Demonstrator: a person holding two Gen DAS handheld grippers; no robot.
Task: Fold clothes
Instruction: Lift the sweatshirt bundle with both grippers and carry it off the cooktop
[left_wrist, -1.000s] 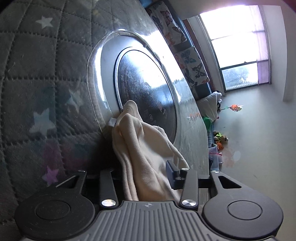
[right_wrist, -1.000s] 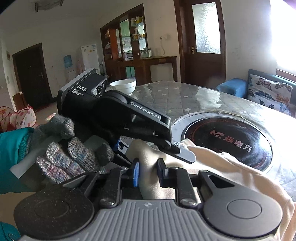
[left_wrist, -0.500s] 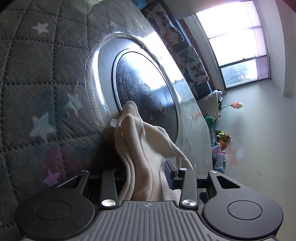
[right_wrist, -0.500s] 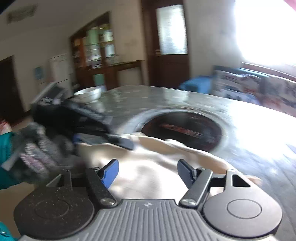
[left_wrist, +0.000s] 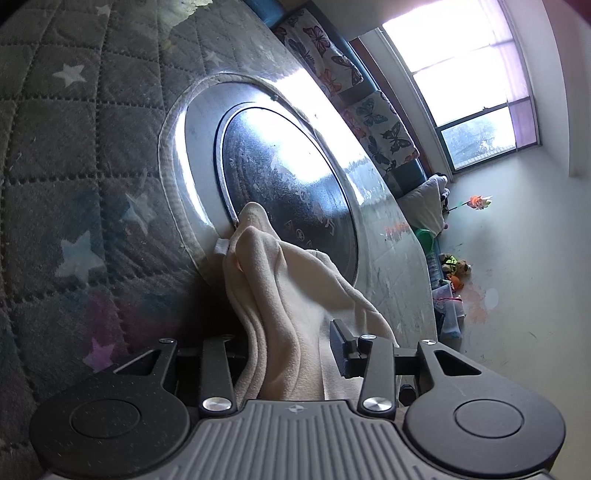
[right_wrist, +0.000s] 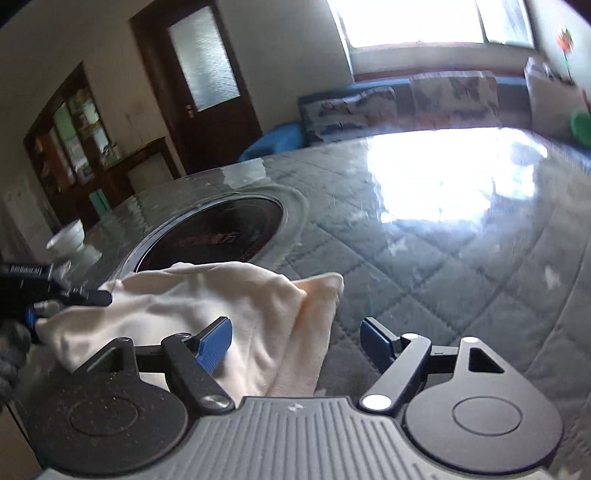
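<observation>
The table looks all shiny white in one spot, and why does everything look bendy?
Right wrist view: window light bounces off the table, burning out a white patch, and the far room is smeared with blur. Left wrist view: the same glare washes over the round dark plate, while the cream cloth stays clear. Both views: the fisheye lens curves straight lines, like the window frame.

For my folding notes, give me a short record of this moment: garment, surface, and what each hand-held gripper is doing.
garment: cream fleece cloth, bunched on the table
surface: grey quilted star-print table cover around a round black cooktop
left hand-held gripper: closed on the cloth
right hand-held gripper: jaws opening, cloth edge between them, not pressed
</observation>
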